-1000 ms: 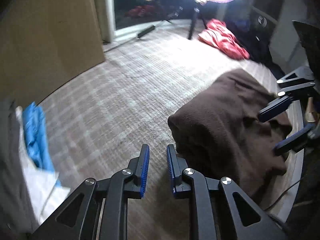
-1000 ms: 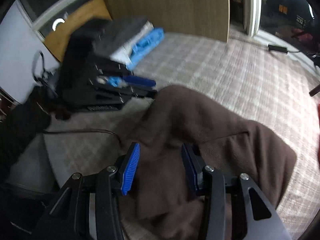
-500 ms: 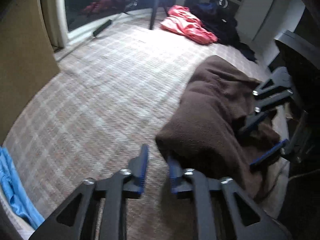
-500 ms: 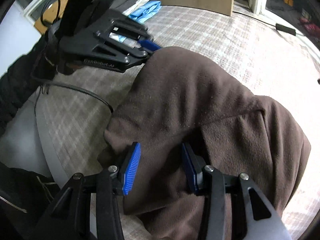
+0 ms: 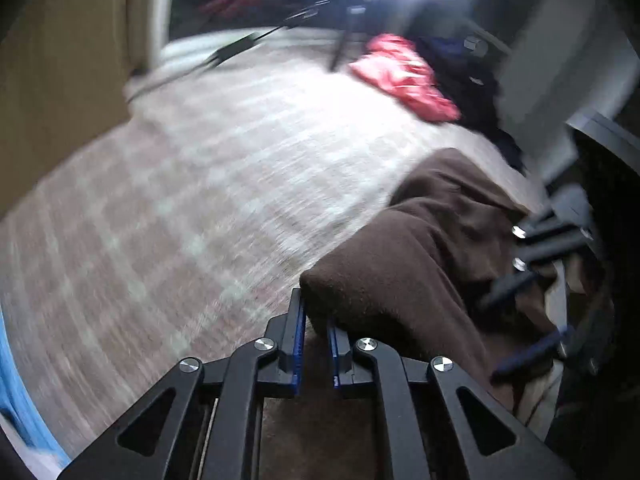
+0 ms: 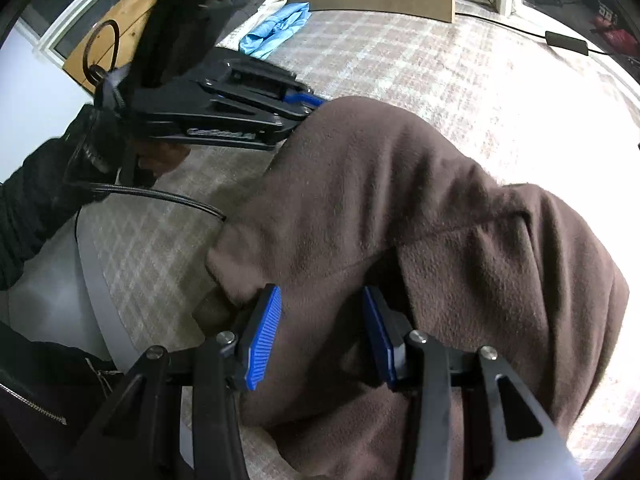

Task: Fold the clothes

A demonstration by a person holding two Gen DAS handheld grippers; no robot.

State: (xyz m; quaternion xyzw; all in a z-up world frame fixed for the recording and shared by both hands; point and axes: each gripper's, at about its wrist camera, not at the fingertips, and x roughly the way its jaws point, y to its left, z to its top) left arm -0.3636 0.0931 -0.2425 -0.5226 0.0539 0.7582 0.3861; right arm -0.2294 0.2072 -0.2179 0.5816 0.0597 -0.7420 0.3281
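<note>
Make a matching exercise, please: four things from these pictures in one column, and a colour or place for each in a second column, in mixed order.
Things:
1. fleece garment
2. crumpled cloth beyond the brown one
3. cloth near the wooden board
4. pads of the right hand-held gripper

Colour or place:
a. light blue
b. dark blue, either side of a brown fold
c. red-pink
d. brown, on the checked cover

Pairs: 1-d, 2-c, 3-a, 4-b
</note>
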